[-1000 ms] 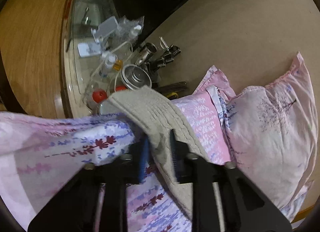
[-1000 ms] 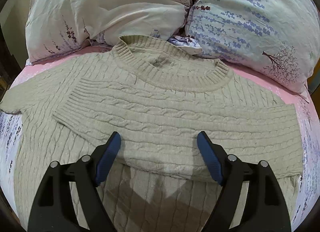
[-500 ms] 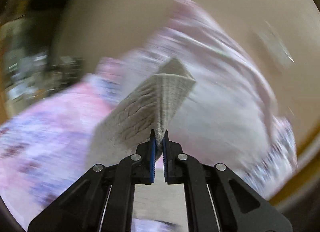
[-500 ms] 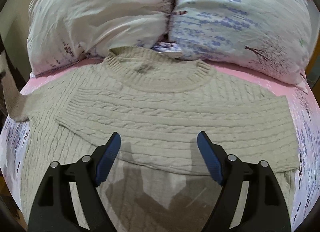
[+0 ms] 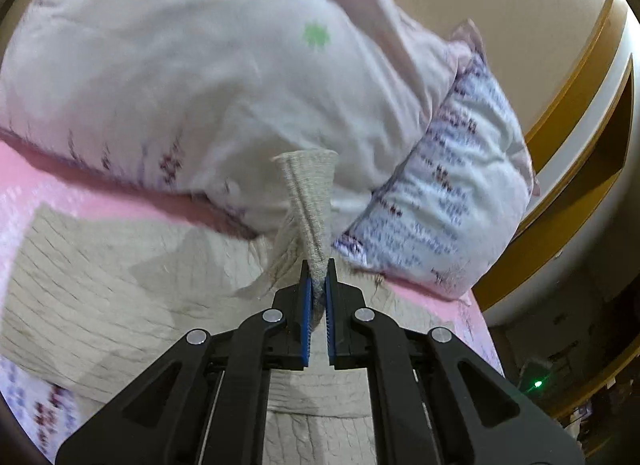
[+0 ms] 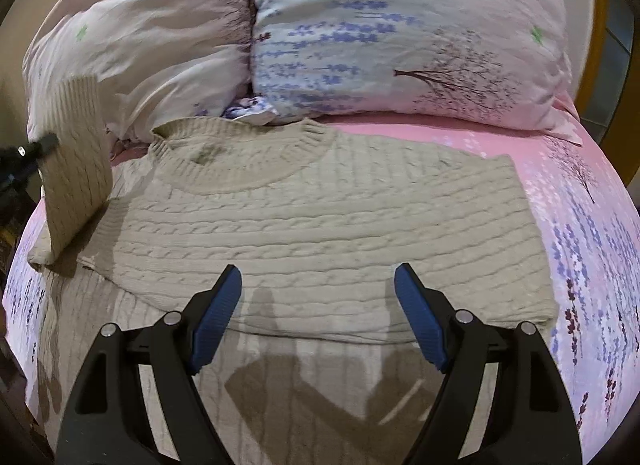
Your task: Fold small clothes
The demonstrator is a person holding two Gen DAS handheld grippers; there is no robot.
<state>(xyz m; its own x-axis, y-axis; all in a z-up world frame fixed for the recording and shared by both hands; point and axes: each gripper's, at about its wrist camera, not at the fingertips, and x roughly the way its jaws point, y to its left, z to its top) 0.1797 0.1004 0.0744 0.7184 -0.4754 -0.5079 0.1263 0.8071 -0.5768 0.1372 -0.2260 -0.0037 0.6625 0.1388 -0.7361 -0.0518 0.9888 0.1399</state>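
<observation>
Pillows (image 6: pixel 280 37) blocked far edge behind sweater (image 6: pixel 320 217). Raised sleeve (image 6: pixel 76 161) obstructed left side. Sweater top and pink sheet (image 6: pixel 580 225) at right lay unobstructed.

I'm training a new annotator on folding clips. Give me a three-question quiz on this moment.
1. True or false: the left gripper is shut on the sleeve of the beige sweater.
2. What lies between the fingers of the right gripper? A) the collar B) nothing C) a pillow corner
3. What lies behind the sweater's collar?

Key: 1 true. 2 B; they stand open above the sweater. 3 Two floral pillows.
</observation>
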